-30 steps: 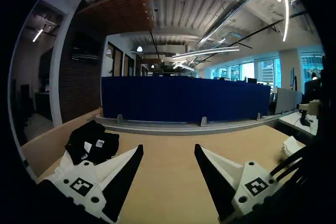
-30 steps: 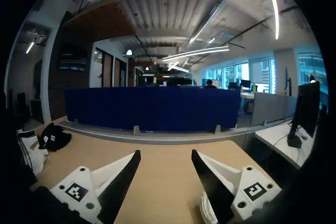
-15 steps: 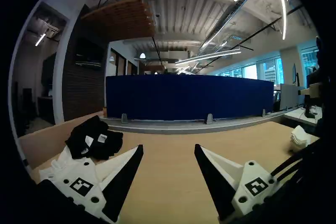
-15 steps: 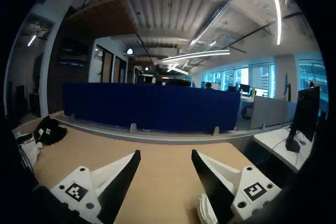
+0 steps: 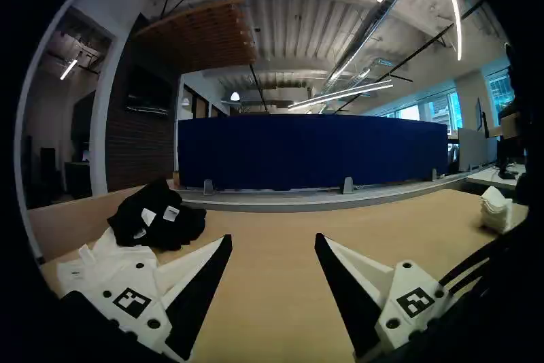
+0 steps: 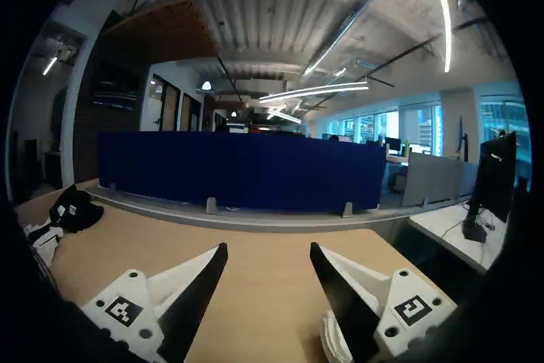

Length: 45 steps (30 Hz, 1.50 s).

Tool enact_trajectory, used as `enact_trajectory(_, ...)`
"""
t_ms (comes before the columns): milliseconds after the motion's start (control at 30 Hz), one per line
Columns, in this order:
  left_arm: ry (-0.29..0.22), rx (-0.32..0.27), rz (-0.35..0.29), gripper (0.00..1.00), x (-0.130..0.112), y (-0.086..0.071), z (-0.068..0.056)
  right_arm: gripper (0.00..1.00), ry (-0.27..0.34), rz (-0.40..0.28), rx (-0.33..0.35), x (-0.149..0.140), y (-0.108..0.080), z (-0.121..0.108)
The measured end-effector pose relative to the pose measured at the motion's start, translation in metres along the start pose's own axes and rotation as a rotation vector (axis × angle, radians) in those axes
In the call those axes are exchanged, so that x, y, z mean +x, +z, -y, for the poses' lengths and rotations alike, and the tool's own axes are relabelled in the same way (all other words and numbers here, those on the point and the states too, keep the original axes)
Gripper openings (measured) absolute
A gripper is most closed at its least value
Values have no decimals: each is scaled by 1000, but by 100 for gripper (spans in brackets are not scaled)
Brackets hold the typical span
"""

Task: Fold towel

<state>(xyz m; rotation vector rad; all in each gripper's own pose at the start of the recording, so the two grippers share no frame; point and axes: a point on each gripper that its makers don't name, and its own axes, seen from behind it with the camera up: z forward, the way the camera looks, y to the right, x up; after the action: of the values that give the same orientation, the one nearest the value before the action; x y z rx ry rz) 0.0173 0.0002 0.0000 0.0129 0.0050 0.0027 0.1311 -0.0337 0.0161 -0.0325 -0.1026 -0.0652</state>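
**Both tongs apart above the bench, towels off to the sides**

Left tongs [image 5: 273, 239] at lower centre of the left gripper view, white fingers with black inner faces spread wide, only bare wood of the pale wooden bench [image 5: 272, 210] in the gap. At the right edge of that view, well apart from the tongs, a stack of folded white towels [image 5: 496, 208] on the bench. At middle left, a heap of black cloth [image 5: 158, 217] with small white tags, and just below it a crumpled white cloth [image 5: 78, 266], partly behind the left-hand finger. Across the middle, along the far edge of the bench, a dark blue fabric partition [image 5: 306, 152].

Right tongs [image 6: 268, 247] at lower centre of the right gripper view, likewise spread wide, gripping nothing. Low in that frame, just beside the right-hand finger, the edge of a stack of folded white towels [image 6: 330, 336]. Far left, the black heap [image 6: 73, 208] with white cloth [image 6: 42, 237] beside it. At the right edge, on a neighbouring desk, a black monitor [image 6: 495, 176].
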Motion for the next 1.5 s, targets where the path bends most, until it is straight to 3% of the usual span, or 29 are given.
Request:
enact_trajectory(167,-19,6,0,90,-12,1,5,94,-8,3,-8,-9,3,-2)
enact_trajectory(300,-6,3,4,90,-17,0,7,94,-13,8,-6,-13,4,0)
enact_trajectory(700,-3,6,4,90,-16,-1,6,94,-20,11,2,-18,5,2)
enact_trajectory(1267,-3,6,5,90,-17,-1,6,100,-38,-51,30,-28,2,-4)
enact_trajectory(1500,-2,6,5,91,-17,-1,5,100,-8,-67,49,-52,2,-11)
